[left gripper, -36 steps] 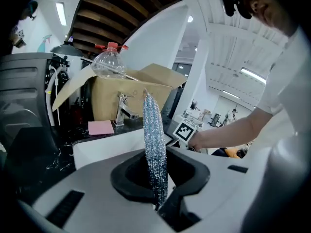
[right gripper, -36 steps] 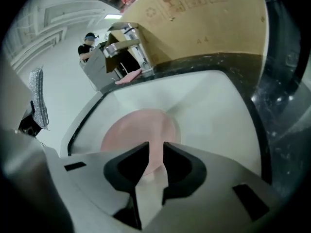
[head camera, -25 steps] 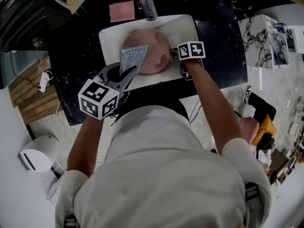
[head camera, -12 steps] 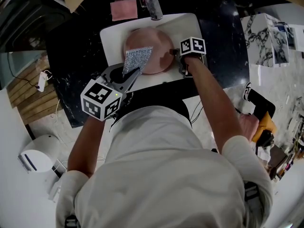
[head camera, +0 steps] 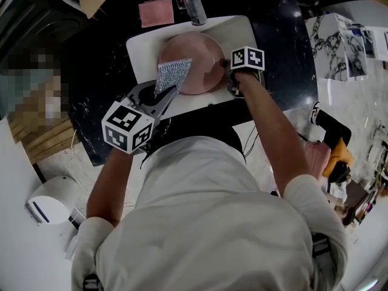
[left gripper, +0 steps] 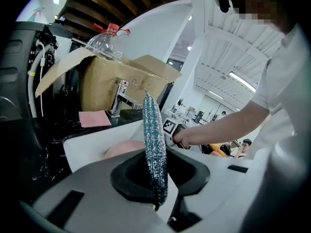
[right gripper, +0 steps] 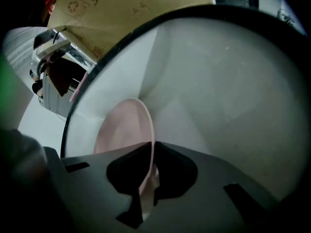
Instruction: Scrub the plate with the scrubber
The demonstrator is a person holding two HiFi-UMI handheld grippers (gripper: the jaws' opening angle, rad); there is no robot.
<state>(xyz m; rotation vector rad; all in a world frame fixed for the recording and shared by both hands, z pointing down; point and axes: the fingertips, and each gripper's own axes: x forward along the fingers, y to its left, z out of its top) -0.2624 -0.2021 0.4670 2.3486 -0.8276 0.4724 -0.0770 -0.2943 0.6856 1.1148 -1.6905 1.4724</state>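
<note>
Left tool (head camera: 165,93) (left gripper: 157,191) has its jaws closed on the lower end of the glittery silver scrubber (head camera: 173,74) (left gripper: 154,144), which sticks out edge-on from between them. From the head view the scrubber lies over the left part of the pink plate (head camera: 203,59); whether it touches the plate cannot be told. Right tool (head camera: 228,71) (right gripper: 147,154) grips the plate's right rim, its jaws pinched on the thin edge, and the plate (right gripper: 124,130) is tilted inside the white sink (head camera: 237,30) (right gripper: 218,81). The sink is set into a black bench (head camera: 97,71). Behind it stand a metal faucet (head camera: 194,8) (left gripper: 121,95) and, just to its left, a pink cloth (head camera: 156,12) (left gripper: 95,118) lying flat on the bench. A cardboard box (left gripper: 107,76) stands behind the faucet.
</note>
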